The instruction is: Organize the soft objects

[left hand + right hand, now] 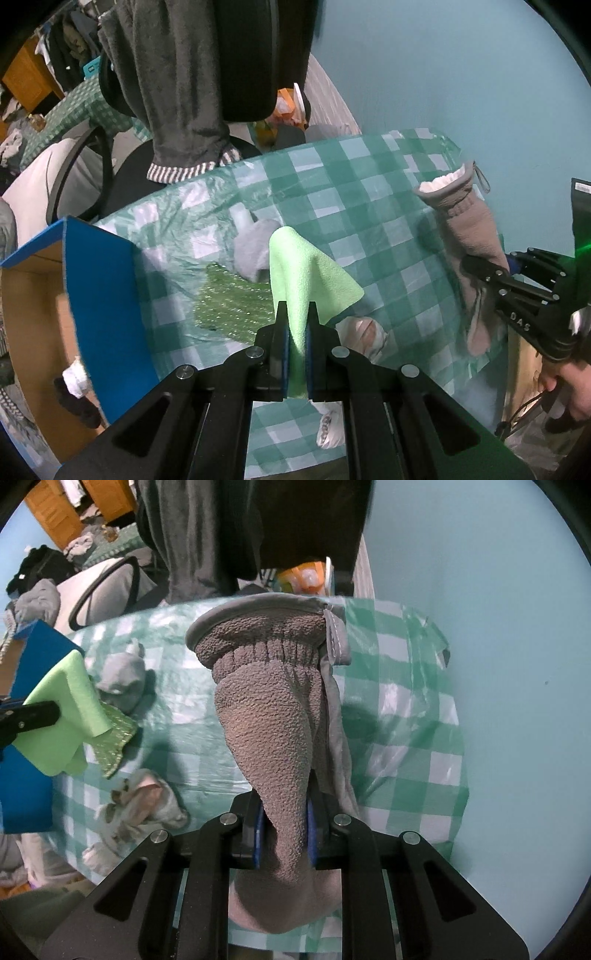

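Fleece could slip: left gripper (pixel 296 332) fingers pinch only the green cloth's (pixel 306 273) corner; right gripper (pixel 283 834) fingers clamp the grey mitten (pixel 271 716) mid-body, cuff dangling ahead.

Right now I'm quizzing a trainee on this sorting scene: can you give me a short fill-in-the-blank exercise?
1. The left gripper is shut on a light ____ cloth.
2. The right gripper is shut on a fleece mitt coloured ____.
3. The tablecloth has a green and white ____ pattern.

Missing: green; grey; checked
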`<state>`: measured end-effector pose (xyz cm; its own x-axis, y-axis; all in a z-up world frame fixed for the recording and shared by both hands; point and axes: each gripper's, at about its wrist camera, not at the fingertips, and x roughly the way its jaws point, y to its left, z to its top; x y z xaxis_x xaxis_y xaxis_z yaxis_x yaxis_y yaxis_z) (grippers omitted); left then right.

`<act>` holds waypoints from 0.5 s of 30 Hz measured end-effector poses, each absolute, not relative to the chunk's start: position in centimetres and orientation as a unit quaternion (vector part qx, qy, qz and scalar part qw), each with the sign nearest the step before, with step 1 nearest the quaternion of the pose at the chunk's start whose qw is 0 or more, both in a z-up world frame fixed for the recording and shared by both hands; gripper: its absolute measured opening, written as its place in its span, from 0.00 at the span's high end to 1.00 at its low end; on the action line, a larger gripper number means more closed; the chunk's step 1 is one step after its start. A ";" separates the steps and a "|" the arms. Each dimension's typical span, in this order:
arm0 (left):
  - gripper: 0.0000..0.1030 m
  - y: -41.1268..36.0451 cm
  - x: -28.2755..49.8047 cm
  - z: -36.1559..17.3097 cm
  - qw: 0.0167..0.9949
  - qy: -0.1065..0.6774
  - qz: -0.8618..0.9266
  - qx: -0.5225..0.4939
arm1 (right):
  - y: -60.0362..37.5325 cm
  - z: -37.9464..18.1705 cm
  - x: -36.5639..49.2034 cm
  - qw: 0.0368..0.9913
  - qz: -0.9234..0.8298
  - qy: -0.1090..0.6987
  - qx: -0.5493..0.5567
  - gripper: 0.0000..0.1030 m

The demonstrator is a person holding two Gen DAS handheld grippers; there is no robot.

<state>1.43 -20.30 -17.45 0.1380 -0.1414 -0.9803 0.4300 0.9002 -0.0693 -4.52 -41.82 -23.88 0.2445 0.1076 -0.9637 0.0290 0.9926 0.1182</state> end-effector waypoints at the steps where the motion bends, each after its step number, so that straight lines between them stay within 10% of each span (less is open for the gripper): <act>1: 0.94 -20.1 1.4 -17.2 0.747 0.626 -0.193 0.114 | -42.0 -23.7 -4.5 0.788 0.027 0.612 0.056 0.85; 15: 0.94 -16.9 0.7 -13.4 0.767 0.600 -0.194 0.117 | -38.8 -18.7 -3.4 0.811 0.064 0.579 0.054 0.85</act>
